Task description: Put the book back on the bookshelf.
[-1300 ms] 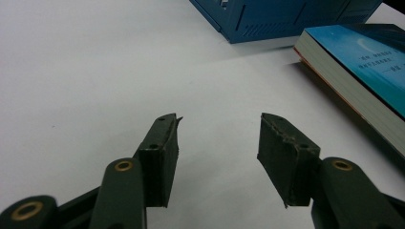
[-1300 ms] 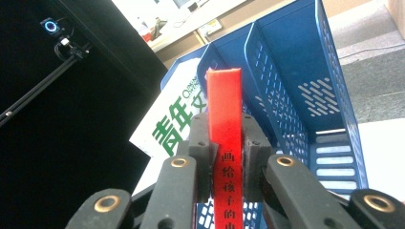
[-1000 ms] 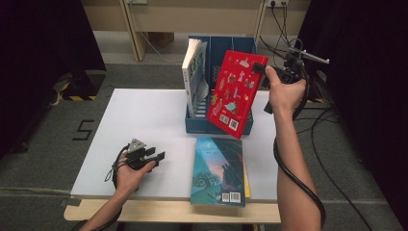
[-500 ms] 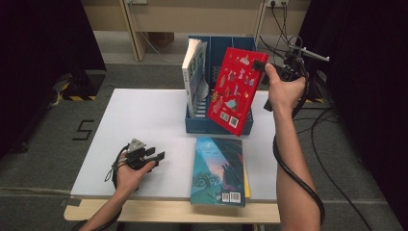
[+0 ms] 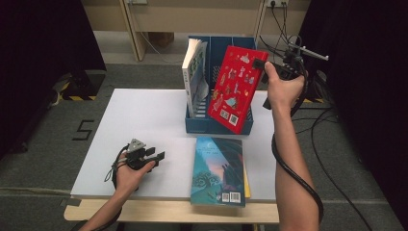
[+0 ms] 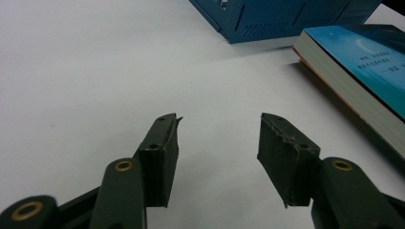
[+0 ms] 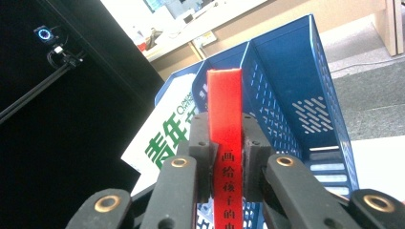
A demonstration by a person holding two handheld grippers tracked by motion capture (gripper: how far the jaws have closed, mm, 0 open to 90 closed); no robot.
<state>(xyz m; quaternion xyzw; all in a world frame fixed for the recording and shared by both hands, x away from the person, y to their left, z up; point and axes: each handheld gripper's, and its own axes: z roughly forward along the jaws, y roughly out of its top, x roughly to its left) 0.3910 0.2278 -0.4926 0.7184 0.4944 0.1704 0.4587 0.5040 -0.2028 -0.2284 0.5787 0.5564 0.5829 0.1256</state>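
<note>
red book (image 5: 234,89) — blue rack (image 5: 219,126), teal book (image 5: 217,169)

Setting: recording lab or studio. Evidence: black curtains (image 5: 43,57) on both sides, white desk (image 5: 139,115), trailing cables (image 5: 332,159), taped floor markings (image 5: 82,130).

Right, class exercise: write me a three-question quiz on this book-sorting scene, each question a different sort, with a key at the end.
1. True or false: the right gripper is shut on the red book.
2. Multiple choice: where does the blue book lie? A) flat on the white table, in front of the blue file holder; B) inside the holder; C) on the floor.
3. Short answer: how do the jaws of the left gripper stand, and is anything between them?

Key
1. True.
2. A.
3. Apart, over bare table, with nothing between them.
</note>
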